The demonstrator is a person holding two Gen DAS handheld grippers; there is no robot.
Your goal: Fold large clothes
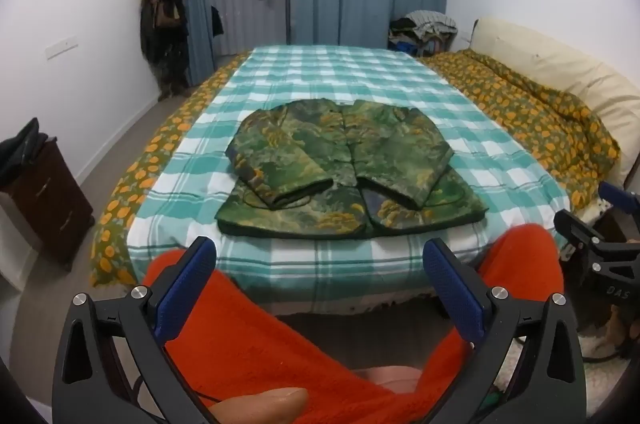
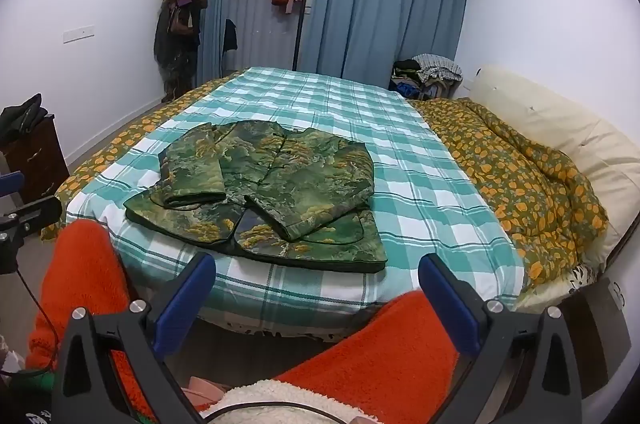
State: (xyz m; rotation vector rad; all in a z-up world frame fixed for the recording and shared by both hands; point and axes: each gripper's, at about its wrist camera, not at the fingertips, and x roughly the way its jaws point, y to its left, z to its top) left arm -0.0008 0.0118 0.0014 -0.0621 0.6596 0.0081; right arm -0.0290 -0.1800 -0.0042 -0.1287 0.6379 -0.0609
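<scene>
Both sleeves of the jacket (image 1: 352, 176) already lie crossed over its chest, so the step in hand looks like the fold of the body, hem to collar. To do it well, each hand-held gripper should take one hem corner at the near edge of the bed (image 1: 280, 272), pinching every layer of the thick cloth, then both should lift evenly and carry the hem toward the collar so the sleeves stay tucked inside and the fold line runs straight across. The left hand-held gripper (image 1: 320, 280) stands wide apart with nothing between its blue pads, held back over the person's orange-clad knees (image 1: 248, 336); the right hand-held gripper (image 2: 318, 288) is likewise wide and empty, short of the bed's near edge. The jacket is a padded, green garment printed with yellow and gold landscape patches, front side up with a row of dark fastenings down its middle. It lies flat on the green-and-white checked sheet (image 2: 420, 184), close to the near edge and roughly centred between the bed's sides.
</scene>
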